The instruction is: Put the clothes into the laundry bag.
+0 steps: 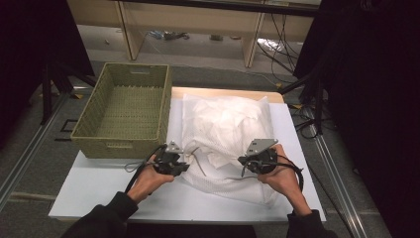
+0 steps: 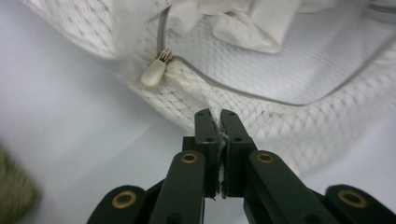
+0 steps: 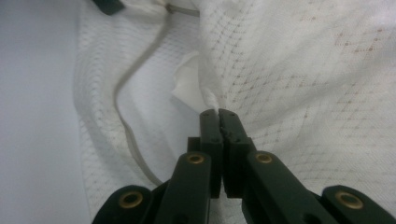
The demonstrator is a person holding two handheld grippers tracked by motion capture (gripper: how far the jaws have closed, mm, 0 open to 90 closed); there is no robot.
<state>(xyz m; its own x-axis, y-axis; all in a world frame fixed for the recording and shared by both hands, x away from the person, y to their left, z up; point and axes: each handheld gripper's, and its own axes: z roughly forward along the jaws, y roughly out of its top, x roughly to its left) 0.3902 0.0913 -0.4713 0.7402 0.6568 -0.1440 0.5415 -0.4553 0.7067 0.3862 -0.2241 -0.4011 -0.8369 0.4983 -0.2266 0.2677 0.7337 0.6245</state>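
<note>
A white mesh bag is lying on the white table, filling its middle and right part, with white cloth showing through it. A woven basket is sitting just left of the bag, on the table's far left corner.

The left tongs are pinching the bag's near left edge; in the left gripper view their jaws are pressing together on a fold of mesh. Just beyond them the zipper pull is lying on the mesh, apart from the jaws, at the end of the grey zipper line.

The right tongs are clenching the mesh on the bag's near right side; in the right gripper view the netting is being squeezed between the closed jaws, with the zipper line curving past on their left.
</note>
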